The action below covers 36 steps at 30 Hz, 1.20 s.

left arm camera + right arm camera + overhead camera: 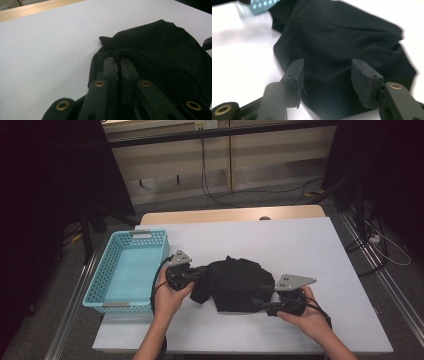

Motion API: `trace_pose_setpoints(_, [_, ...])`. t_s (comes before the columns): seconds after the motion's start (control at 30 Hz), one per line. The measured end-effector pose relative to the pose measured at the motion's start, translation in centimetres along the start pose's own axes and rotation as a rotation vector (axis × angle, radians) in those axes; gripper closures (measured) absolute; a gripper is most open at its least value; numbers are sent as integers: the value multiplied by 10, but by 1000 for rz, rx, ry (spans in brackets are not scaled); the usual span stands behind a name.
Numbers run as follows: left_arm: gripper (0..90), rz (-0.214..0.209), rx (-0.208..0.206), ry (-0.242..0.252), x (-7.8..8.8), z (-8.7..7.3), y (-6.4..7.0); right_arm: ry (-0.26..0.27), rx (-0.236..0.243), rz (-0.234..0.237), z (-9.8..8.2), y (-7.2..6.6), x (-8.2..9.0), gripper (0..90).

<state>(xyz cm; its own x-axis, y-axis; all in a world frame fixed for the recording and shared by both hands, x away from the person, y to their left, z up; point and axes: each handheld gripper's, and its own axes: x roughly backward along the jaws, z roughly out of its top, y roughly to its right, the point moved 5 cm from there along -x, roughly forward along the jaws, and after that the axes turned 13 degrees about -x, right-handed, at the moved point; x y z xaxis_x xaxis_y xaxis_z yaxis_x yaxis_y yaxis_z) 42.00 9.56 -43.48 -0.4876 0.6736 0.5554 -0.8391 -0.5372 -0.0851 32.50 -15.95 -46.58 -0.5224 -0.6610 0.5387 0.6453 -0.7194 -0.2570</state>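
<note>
The black cloth (237,282) lies bunched on the table (300,245), near the basket (112,270). It looks soft, light and floppy. The left gripper (120,68) pinches its edge. The right gripper (327,80) stands open; grab the near edge.

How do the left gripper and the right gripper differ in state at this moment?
The left gripper is shut, pinching a fold of the black cloth; the right gripper stands open, pads clear of the cloth. The left sits at the cloth's edge nearest the blue basket, the right at the opposite edge. Both point at the cloth.
</note>
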Motion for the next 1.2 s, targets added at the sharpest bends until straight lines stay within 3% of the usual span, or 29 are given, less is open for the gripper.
trace_pose_setpoints(0.2, [831,-6,0,3,0,0,1,-72,47,-9,-9,-5,-14,445])
trace_pose_setpoints(0.3, [805,-10,3,5,-1,0,2,-106,51,-32,-12,-4,-21,509])
trace_pose_setpoints(0.43, [755,-18,-9,4,-1,0,4,-144,61,-12,-15,-5,-26,752])
trace_pose_setpoints(0.53, [650,-20,-15,17,-1,3,6,-163,42,-3,-13,-1,-25,897])
trace_pose_setpoints(0.6, [614,-15,-14,21,0,4,6,-154,40,-2,-11,-1,-24,900])
trace_pose_setpoints(0.63, [534,-8,-17,45,2,7,6,-109,20,-8,-3,1,-17,900])
trace_pose_setpoints(0.67, [510,-8,-17,45,2,7,6,-109,20,-8,-3,1,-17,900])
trace_pose_setpoints(0.73, [487,-8,-20,58,4,10,7,-55,-2,-19,5,5,-9,900])
trace_pose_setpoints(0.77, [445,-14,-21,65,4,11,8,-14,-23,-48,11,12,1,900])
trace_pose_setpoints(0.8, [445,-24,-21,66,5,12,9,-14,-23,-48,11,12,1,900])
trace_pose_setpoints(0.87, [413,-36,-34,63,4,12,12,26,-63,-93,15,29,14,900])
trace_pose_setpoints(1.0, [374,-46,-34,58,1,12,14,53,-106,-127,14,44,25,900])
trace_pose_setpoints(1.1, [341,-57,-50,50,-1,12,16,75,-153,-192,13,62,35,900])
trace_pose_setpoints(1.2, [328,-63,-50,47,-3,11,17,87,-178,-203,12,68,37,900])
